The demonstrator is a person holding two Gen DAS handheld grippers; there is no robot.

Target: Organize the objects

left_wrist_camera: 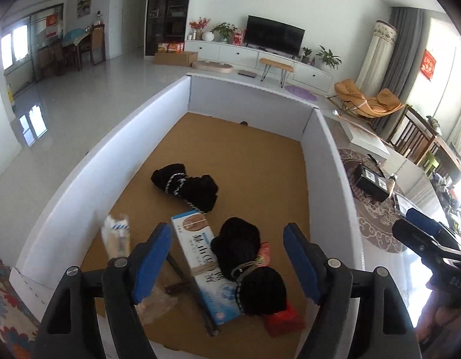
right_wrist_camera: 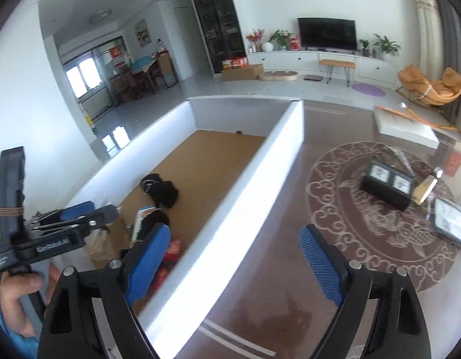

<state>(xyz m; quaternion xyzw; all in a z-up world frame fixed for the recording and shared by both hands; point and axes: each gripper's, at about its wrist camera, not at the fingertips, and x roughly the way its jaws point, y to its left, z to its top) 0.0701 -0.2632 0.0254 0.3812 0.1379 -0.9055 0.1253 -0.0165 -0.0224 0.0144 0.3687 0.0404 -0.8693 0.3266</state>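
Observation:
A white-walled box (left_wrist_camera: 65, 191) with a brown floor holds two black fabric bundles (left_wrist_camera: 185, 184) (left_wrist_camera: 248, 266), a long blue-and-white carton (left_wrist_camera: 205, 266), a red packet (left_wrist_camera: 285, 321), a blurred pale packet (left_wrist_camera: 116, 236) and a clear bag (left_wrist_camera: 157, 302). My left gripper (left_wrist_camera: 227, 260) is open and empty above the box's near end. My right gripper (right_wrist_camera: 234, 264) is open and empty over the box's right wall (right_wrist_camera: 230, 215). The left gripper also shows in the right wrist view (right_wrist_camera: 80, 218). The right gripper shows at the right edge of the left wrist view (left_wrist_camera: 424, 236).
On the glass table (right_wrist_camera: 290, 314) right of the box lie a black box with two white labels (right_wrist_camera: 386, 182), a small bottle (right_wrist_camera: 426, 187), a framed tablet-like item (right_wrist_camera: 451, 224) and a white slab (right_wrist_camera: 404, 125). The living room lies beyond.

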